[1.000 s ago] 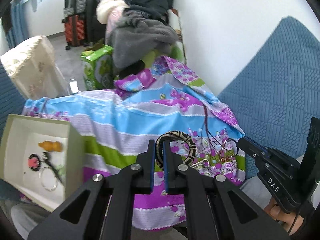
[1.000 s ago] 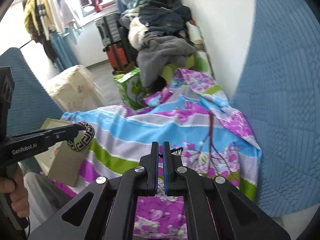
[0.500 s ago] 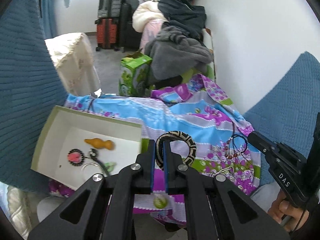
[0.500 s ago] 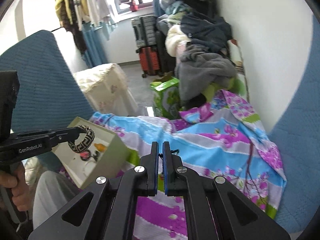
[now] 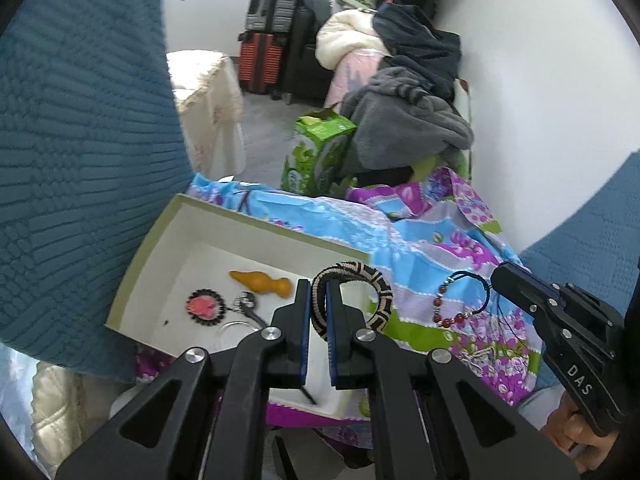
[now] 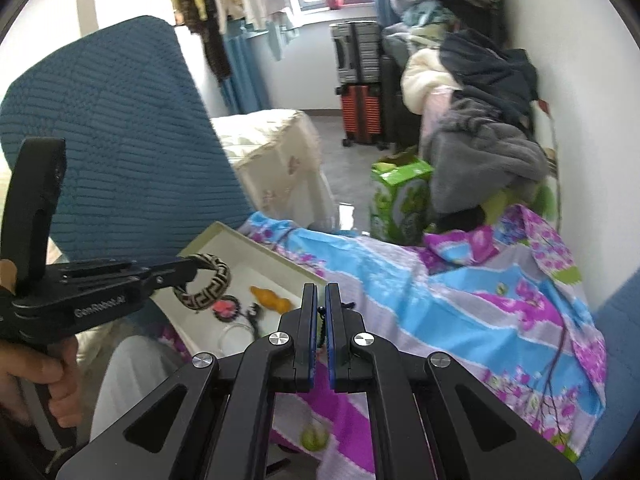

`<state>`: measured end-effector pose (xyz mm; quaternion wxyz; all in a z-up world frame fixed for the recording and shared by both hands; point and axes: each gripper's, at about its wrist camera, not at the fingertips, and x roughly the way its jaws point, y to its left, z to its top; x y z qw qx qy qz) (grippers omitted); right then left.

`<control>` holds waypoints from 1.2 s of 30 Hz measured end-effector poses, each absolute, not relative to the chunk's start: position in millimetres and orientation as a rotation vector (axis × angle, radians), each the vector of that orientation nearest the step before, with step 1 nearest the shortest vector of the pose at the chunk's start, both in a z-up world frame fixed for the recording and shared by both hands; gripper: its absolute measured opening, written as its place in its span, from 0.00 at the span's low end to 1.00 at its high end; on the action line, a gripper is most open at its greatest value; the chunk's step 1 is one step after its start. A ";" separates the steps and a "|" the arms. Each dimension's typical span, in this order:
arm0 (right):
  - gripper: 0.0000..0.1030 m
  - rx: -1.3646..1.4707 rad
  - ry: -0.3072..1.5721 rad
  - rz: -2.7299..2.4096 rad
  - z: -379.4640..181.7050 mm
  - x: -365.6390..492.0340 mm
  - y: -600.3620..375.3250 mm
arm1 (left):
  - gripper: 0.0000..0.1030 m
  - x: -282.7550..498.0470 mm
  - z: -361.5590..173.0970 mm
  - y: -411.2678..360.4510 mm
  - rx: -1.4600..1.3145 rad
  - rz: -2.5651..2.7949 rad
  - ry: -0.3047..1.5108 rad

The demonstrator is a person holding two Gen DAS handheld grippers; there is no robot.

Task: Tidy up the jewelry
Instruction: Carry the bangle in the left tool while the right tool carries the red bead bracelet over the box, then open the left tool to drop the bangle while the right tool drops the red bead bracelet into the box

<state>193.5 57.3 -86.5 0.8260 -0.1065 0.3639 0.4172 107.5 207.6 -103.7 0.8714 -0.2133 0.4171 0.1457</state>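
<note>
My left gripper (image 5: 318, 286) is shut on a black-and-cream patterned bangle (image 5: 374, 280) and holds it above the right end of the open white box (image 5: 160, 236). The bangle (image 6: 208, 280) and the left gripper (image 6: 188, 270) also show in the right wrist view, over the box (image 6: 208, 236). In the box lie an orange piece (image 5: 260, 280), a pink round brooch (image 5: 204, 306) and a clear ring (image 5: 236, 326). My right gripper (image 6: 320, 292) is shut on a thin dark cord (image 6: 320, 320). In the left wrist view a red-bead bracelet on a dark cord (image 5: 456, 304) hangs from the right gripper (image 5: 498, 276).
A floral cloth (image 5: 432, 240) covers the work surface. Blue quilted cushions (image 5: 80, 140) stand at the left and right. A green carton (image 5: 316, 152), piled clothes (image 5: 408, 120) and suitcases (image 5: 264, 28) lie beyond. More jewelry (image 5: 480, 354) lies on the cloth at right.
Both grippers have swung left. The left one has carried the bangle from over the cloth to above the box. The right one has lifted the bead bracelet off the cloth.
</note>
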 end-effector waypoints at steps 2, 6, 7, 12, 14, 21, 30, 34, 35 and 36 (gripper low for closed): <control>0.02 -0.233 0.777 0.911 -87.8 191.1 70.7 | 0.07 103.1 -108.1 217.1 -0.458 0.321 0.875; 0.02 -0.242 0.807 0.971 -96.0 187.5 97.6 | 0.07 96.0 -121.9 237.0 -0.487 0.350 0.894; 0.02 -0.252 0.816 0.985 -99.7 185.9 105.6 | 0.07 95.0 -125.4 240.1 -0.494 0.355 0.898; 0.02 -0.303 0.866 1.015 -121.6 180.8 133.6 | 0.07 90.7 -147.8 256.2 -0.532 0.372 0.931; 0.02 -0.321 0.891 1.017 -131.3 181.5 141.2 | 0.07 89.5 -154.6 260.1 -0.544 0.372 0.941; 0.02 -0.375 0.969 1.009 -162.8 180.0 152.5 | 0.07 86.3 -170.3 270.9 -0.569 0.378 0.969; 0.06 -0.342 0.966 1.034 -148.7 180.6 145.7 | 0.25 83.9 -162.0 270.6 -0.572 0.388 0.948; 0.15 -0.326 0.926 1.025 -131.2 181.4 136.9 | 0.44 80.1 -145.7 266.9 -0.555 0.395 0.901; 0.16 -0.321 0.917 1.021 -127.3 181.3 134.5 | 0.44 80.0 -141.1 265.4 -0.552 0.393 0.893; 0.18 -0.315 0.906 1.015 -122.6 181.7 130.9 | 0.44 79.6 -135.3 262.9 -0.544 0.388 0.883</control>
